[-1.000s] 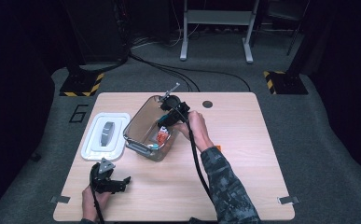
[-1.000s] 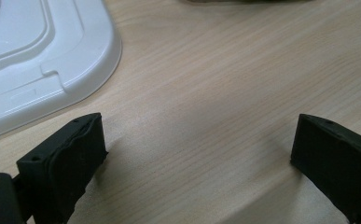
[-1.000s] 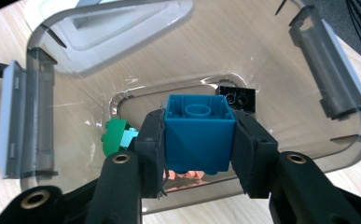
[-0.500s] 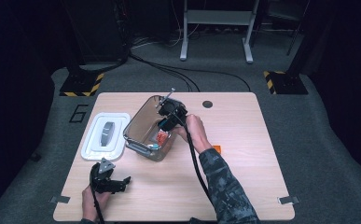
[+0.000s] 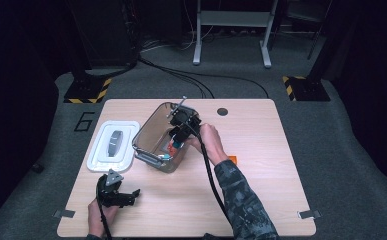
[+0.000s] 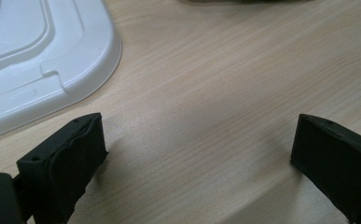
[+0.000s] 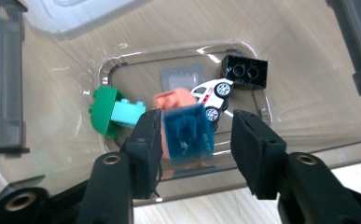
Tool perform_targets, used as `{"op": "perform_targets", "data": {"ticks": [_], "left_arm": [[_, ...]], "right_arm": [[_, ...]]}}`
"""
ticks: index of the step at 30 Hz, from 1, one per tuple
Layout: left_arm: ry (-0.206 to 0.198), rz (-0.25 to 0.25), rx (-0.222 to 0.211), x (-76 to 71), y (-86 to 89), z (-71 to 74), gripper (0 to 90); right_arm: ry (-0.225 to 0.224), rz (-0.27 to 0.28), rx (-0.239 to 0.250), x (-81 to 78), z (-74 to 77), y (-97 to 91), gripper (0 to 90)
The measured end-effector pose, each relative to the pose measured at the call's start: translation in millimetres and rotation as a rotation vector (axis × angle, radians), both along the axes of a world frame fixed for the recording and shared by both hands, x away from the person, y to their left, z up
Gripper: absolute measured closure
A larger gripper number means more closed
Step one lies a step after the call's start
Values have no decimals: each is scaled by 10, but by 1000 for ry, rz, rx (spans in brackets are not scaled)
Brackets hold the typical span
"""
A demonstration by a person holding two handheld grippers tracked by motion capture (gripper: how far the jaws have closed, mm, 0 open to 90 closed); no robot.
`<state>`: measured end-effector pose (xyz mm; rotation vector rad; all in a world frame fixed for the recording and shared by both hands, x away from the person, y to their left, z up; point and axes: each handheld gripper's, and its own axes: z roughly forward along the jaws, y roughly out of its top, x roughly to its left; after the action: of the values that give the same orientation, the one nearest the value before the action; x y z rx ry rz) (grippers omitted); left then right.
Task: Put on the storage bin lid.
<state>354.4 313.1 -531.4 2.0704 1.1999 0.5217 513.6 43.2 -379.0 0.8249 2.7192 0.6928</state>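
While we look down from the high view, we see our right gripper (image 5: 180, 131) held over the clear grey plastic bin (image 5: 148, 132) near the middle of the pale wooden table (image 5: 261, 150), its jaws pointing down into the bin. A small blue plastic block (image 5: 177, 144) shows just below them, inside the bin. A white plastic lid (image 5: 112, 146) lies flat just left of the bin. Our left gripper (image 5: 126, 196) rests low on the table's near left part, well apart from the bin. An orange scrap (image 5: 232, 160) lies on the table by our right wrist.

Along the left gripper view, our two black jaws stand wide apart over bare wood, with nothing between them, and the white lid's rounded corner (image 6: 43, 65) lies just ahead on the left.

Along the right gripper view, our jaws have just been opening. The blue block (image 7: 188, 134), blurred, sits between them, close against the left jaw and clear of the right one, so the grip looks released. Beneath it on the bin floor lie a salmon block (image 7: 169, 100), a green and turquoise piece (image 7: 115, 112), a white toy car (image 7: 212, 95), a black two-stud brick (image 7: 245, 71) and a grey square tile (image 7: 183, 77).
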Motion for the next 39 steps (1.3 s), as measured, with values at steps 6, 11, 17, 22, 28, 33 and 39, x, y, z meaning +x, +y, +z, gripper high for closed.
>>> {"op": "perform_targets", "data": {"ticks": [6,11,17,22,28,33,39], "left_arm": [[-1,0,0,0,0,0,28],[1,-1,1,0,1,1,29],[3,0,3,0,1,2,29],[2,0,3,0,0,2,28],[3,0,3,0,0,2,28],[3,0,4,-1,0,3,28],[-5,1,5,4,0,1,28]], "right_arm": [[-4,-25,48,-60,44,-71,349],[-40,-48,119,-177,128,-207,225],[-60,-89,170,-325,209,-478,157],[-75,-119,198,-459,179,-773,146],[-85,-189,231,-608,53,-1140,143],[-84,-247,236,-708,-108,-1407,141],[-73,-307,242,-775,-334,-1632,141]]}}
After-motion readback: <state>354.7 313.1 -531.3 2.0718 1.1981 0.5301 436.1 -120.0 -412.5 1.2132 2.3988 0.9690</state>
